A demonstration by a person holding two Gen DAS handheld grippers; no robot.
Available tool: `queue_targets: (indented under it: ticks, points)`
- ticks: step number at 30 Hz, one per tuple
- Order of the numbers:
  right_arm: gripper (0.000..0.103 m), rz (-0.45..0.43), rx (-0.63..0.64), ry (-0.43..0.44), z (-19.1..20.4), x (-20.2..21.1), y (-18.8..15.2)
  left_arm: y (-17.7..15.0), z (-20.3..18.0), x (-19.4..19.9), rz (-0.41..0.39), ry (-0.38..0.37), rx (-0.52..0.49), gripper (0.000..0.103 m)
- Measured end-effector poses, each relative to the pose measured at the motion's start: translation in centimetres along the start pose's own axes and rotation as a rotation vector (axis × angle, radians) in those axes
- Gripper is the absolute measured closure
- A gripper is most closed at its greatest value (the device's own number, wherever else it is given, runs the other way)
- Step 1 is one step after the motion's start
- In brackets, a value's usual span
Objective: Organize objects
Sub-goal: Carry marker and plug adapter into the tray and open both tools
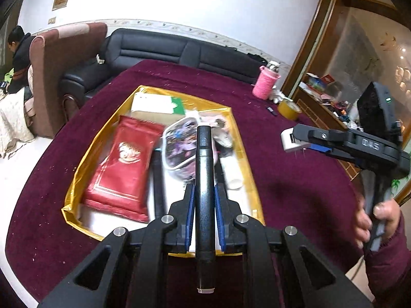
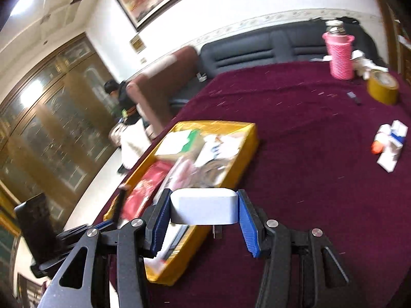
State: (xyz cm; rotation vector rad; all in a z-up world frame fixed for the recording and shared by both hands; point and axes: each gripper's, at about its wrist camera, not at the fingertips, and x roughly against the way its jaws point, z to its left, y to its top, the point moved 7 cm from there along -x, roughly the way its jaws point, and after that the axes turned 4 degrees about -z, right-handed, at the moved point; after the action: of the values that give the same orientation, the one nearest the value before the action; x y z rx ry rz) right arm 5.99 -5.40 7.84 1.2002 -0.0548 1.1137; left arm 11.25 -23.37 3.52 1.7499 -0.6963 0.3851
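Left gripper (image 1: 204, 192): jaws narrow, clamped on a black pen (image 1: 204, 179). Pen held lengthwise between the blue pads (image 1: 190, 205), tip forward, clear end toward the camera. Held over the near part of a yellow box (image 1: 69, 200).

Right gripper (image 2: 204, 205): jaws closed on a white charger (image 2: 204, 206), gripped across its short sides. Plug prongs visible beneath the body. Held above the near corner of the box. Same gripper seen from the left wrist, charger (image 1: 289, 138) at its tip, to the right of the box and above the desk (image 1: 282, 179). Right hand (image 1: 377, 218) wrapped round the handle.

Box on maroon cloth over the desk. Contents: red packet (image 1: 120, 164) on the left, white-and-green carton (image 1: 156, 104) at the far end, clear pouch (image 1: 179, 143) in the middle, a second black pen (image 1: 158, 179) beside the packet. Remaining items blurred, not identifiable.

Elsewhere on the desk: pink bottle (image 2: 339, 54) at the far edge, yellow tape roll (image 2: 382, 87) near it, small white boxes (image 2: 390, 143) well apart to the right.

Beyond the desk: black sofa (image 1: 167, 48), brown armchair (image 1: 59, 74), seated person (image 1: 19, 56).
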Motion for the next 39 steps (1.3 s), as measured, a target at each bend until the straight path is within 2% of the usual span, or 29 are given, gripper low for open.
queue_targets:
  ticks: [5,10,14,20,23,24,26,28,30,32,34,36,39]
  points:
    - [0.048,0.074,0.045,0.035,3.6,-3.7,-2.3,0.1,1.5,-1.6,0.031,-0.006,0.017,0.089]
    - [0.048,0.117,0.120,0.008,5.8,-6.0,-4.3,0.6,2.6,-3.8,0.072,0.004,0.045,0.089]
    - [0.048,0.142,0.175,-0.033,6.2,-7.2,-5.4,0.5,2.9,-4.6,0.077,0.021,0.046,0.089]
    - [0.048,0.170,0.211,-0.056,6.6,-8.3,-6.1,0.0,3.6,-5.0,0.077,-0.005,0.100,0.089]
    - [0.048,0.180,0.232,-0.065,6.9,-8.7,-6.5,0.6,3.9,-4.4,0.048,-0.030,0.132,0.088]
    - [0.048,0.184,0.238,-0.070,6.9,-8.9,-6.6,0.8,3.9,-4.1,0.036,-0.033,0.139,0.085]
    - [0.048,0.192,0.243,-0.074,6.9,-9.2,-6.8,1.4,4.1,-3.5,0.008,-0.032,0.151,0.071]
    - [0.048,0.196,0.246,-0.078,6.9,-9.4,-7.0,1.9,4.2,-2.9,-0.019,-0.016,0.159,0.042]
    - [0.048,0.200,0.249,-0.079,6.9,-9.6,-7.2,2.4,4.2,-2.0,-0.055,0.013,0.160,0.032]
    - [0.047,0.204,0.257,-0.083,7.0,-9.7,-7.4,2.9,4.1,-1.3,-0.079,0.038,0.149,0.027]
    - [0.047,0.199,0.270,-0.083,7.2,-9.7,-7.4,3.3,4.1,-0.8,-0.095,0.072,0.134,0.018]
    - [0.045,0.195,0.289,-0.089,7.5,-9.8,-7.4,3.6,4.2,-0.2,-0.114,0.114,0.125,0.016]
    - [0.029,0.176,0.306,-0.082,8.0,-9.5,-7.4,4.0,4.3,0.3,-0.128,0.177,0.104,0.012]
